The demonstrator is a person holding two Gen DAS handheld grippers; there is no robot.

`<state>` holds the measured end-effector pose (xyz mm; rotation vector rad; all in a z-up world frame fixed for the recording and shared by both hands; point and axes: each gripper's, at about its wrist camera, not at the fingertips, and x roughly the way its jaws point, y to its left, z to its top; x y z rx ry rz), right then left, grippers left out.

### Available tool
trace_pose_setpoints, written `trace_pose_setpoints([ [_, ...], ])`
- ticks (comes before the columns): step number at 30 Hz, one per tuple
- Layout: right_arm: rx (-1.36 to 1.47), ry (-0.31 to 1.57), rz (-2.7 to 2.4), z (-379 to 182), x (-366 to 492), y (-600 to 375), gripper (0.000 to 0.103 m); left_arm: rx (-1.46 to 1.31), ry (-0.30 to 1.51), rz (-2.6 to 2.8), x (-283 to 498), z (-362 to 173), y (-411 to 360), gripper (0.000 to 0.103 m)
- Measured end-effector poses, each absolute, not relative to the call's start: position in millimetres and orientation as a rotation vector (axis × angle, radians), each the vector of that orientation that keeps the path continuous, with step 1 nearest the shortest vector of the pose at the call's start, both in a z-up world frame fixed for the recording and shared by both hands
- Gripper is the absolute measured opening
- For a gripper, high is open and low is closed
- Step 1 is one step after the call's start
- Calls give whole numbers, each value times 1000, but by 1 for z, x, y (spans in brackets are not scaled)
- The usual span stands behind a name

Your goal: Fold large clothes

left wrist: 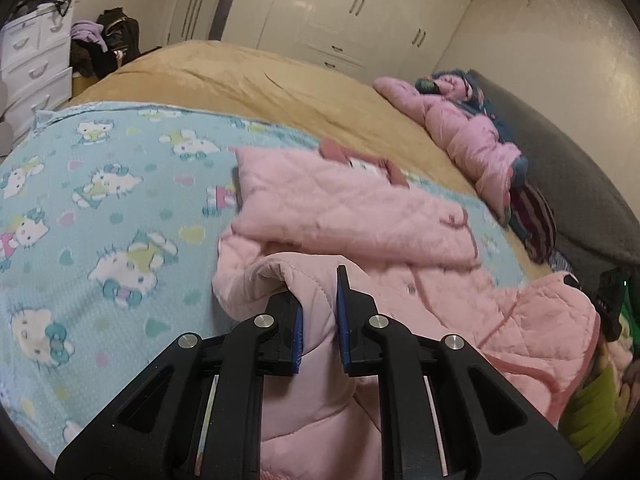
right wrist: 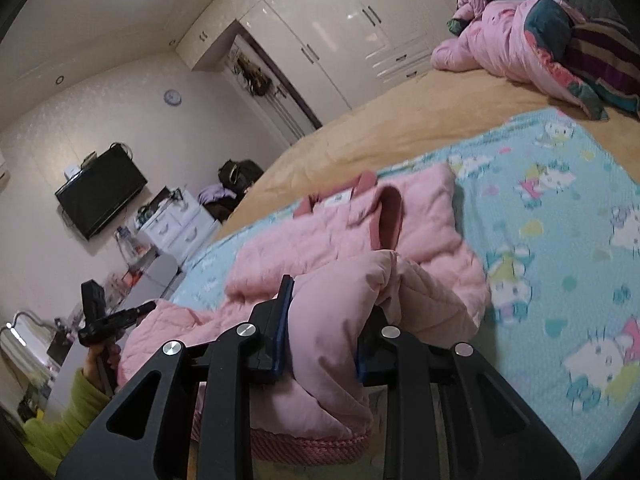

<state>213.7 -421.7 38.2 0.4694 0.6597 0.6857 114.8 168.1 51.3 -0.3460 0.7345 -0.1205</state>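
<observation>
Soft, puffy and light, the pink jacket (left wrist: 360, 216) bunches between both clamped hand-held grippers, left (left wrist: 320, 312) and right (right wrist: 324, 332), each pinching its hem.

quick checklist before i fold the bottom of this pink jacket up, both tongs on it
1. Left tongs clamped on the pink jacket: ok, fabric pinched between the pads.
2. Right tongs clamped on the jacket: ok, a thick bunch of fabric fills the jaws.
3. Sleeve folded across the chest: ok in the left view.
4. Landing area near the collar free: ok, nothing lies on it.
5. Hem held level between both tongs: cannot tell.
6. Hello Kitty blanket flat underneath: ok where visible.
</observation>
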Motion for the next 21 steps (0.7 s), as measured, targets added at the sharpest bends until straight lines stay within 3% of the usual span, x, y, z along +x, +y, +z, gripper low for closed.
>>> trace_pose_setpoints([
  [21, 510, 605, 567, 46, 295, -415, 23, -375, 708, -45, 188, 62, 178, 7],
])
